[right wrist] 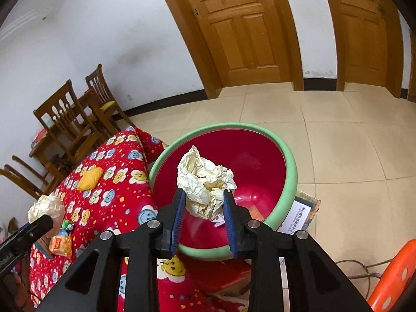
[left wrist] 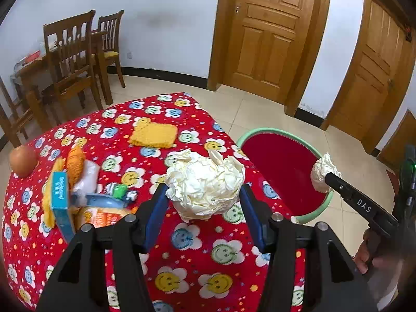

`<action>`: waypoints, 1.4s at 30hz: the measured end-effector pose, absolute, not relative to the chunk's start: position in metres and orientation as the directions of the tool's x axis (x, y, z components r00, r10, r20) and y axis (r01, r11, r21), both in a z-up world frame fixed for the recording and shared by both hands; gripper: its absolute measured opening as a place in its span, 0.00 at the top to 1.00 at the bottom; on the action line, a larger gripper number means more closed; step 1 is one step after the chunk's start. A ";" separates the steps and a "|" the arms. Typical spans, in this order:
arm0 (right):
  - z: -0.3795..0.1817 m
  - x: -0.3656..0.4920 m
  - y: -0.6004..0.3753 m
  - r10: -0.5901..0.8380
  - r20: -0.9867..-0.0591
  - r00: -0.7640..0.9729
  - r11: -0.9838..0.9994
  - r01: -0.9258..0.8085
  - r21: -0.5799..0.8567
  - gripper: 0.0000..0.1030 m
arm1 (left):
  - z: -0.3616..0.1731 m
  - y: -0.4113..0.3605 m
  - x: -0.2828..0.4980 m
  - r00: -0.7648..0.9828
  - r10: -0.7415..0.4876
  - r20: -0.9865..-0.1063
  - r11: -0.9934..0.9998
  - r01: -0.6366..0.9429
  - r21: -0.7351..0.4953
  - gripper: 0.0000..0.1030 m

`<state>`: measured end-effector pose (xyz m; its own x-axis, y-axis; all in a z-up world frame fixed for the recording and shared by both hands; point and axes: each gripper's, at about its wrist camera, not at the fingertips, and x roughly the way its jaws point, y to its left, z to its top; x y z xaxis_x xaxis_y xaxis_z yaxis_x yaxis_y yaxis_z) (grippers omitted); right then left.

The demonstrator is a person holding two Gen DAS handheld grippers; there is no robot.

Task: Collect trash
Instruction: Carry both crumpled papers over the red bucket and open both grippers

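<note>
My left gripper is shut on a large crumpled ball of white paper, held just above the red flowered tablecloth. My right gripper is shut on a second crumpled paper ball and holds it over the red basin with a green rim. In the left wrist view the right gripper and its paper ball hang over the basin. In the right wrist view the left gripper's paper ball shows at the left.
On the cloth lie a yellow knitted square, an orange, a blue box, orange snack packets and a small green toy. Wooden chairs stand behind. An orange stool is at the right.
</note>
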<state>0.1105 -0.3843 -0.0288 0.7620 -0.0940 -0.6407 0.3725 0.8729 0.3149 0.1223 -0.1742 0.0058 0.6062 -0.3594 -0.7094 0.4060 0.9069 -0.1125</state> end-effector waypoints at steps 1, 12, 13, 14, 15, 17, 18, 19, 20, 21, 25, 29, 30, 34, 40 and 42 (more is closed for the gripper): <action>-0.029 0.111 -0.386 -0.090 -0.637 0.765 0.873 0.369 0.319 0.66 | 0.005 -0.177 0.123 0.604 -0.361 -0.711 0.905 0.411 -0.111 0.45; -0.025 0.108 -0.399 -0.089 -0.608 0.789 0.870 0.359 0.338 0.40 | -0.003 -0.210 0.130 0.578 -0.369 -0.727 0.889 0.447 -0.096 0.45; -0.025 0.108 -0.401 -0.086 -0.608 0.789 0.871 0.356 0.340 0.39 | -0.004 -0.212 0.130 0.577 -0.370 -0.728 0.888 0.449 -0.096 0.45; -0.024 0.108 -0.401 -0.084 -0.610 0.788 0.870 0.356 0.341 0.38 | -0.005 -0.215 0.130 0.575 -0.372 -0.729 0.887 0.451 -0.096 0.45; -0.024 0.107 -0.403 -0.081 -0.609 0.789 0.868 0.356 0.346 0.38 | -0.005 -0.217 0.131 0.574 -0.371 -0.730 0.887 0.453 -0.094 0.45; -0.024 0.105 -0.406 -0.082 -0.606 0.791 0.865 0.358 0.351 0.38 | -0.007 -0.222 0.131 0.569 -0.372 -0.733 0.885 0.457 -0.095 0.45; -0.023 0.102 -0.409 -0.087 -0.603 0.793 0.863 0.363 0.353 0.38 | -0.007 -0.225 0.131 0.566 -0.375 -0.734 0.882 0.461 -0.096 0.45; -0.022 0.101 -0.411 -0.090 -0.601 0.795 0.861 0.366 0.355 0.38 | -0.007 -0.227 0.132 0.564 -0.379 -0.734 0.880 0.465 -0.097 0.45; -0.021 0.099 -0.412 -0.093 -0.599 0.795 0.859 0.368 0.355 0.38 | -0.007 -0.229 0.132 0.563 -0.382 -0.733 0.878 0.469 -0.098 0.45; -0.020 0.097 -0.414 -0.102 -0.597 0.795 0.857 0.374 0.353 0.38 | -0.007 -0.233 0.131 0.562 -0.385 -0.732 0.875 0.475 -0.095 0.45; -0.017 0.088 -0.420 -0.129 -0.590 0.797 0.851 0.395 0.347 0.38 | -0.010 -0.248 0.134 0.549 -0.396 -0.736 0.860 0.502 -0.088 0.45; -0.016 0.078 -0.426 -0.162 -0.589 0.792 0.839 0.425 0.341 0.38 | -0.014 -0.264 0.136 0.538 -0.407 -0.738 0.842 0.533 -0.076 0.45; -0.016 0.076 -0.427 -0.170 -0.589 0.790 0.835 0.433 0.340 0.38 | -0.016 -0.269 0.136 0.535 -0.409 -0.740 0.838 0.541 -0.072 0.45; -0.019 0.065 -0.436 -0.193 -0.593 0.782 0.815 0.464 0.346 0.38 | -0.022 -0.285 0.140 0.520 -0.414 -0.747 0.824 0.562 -0.065 0.45; -0.023 0.055 -0.448 -0.213 -0.599 0.772 0.792 0.495 0.357 0.38 | -0.027 -0.300 0.143 0.515 -0.412 -0.752 0.815 0.577 -0.050 0.38; -0.023 0.052 -0.451 -0.214 -0.599 0.772 0.787 0.499 0.363 0.38 | -0.027 -0.301 0.143 0.522 -0.410 -0.748 0.816 0.577 -0.045 0.31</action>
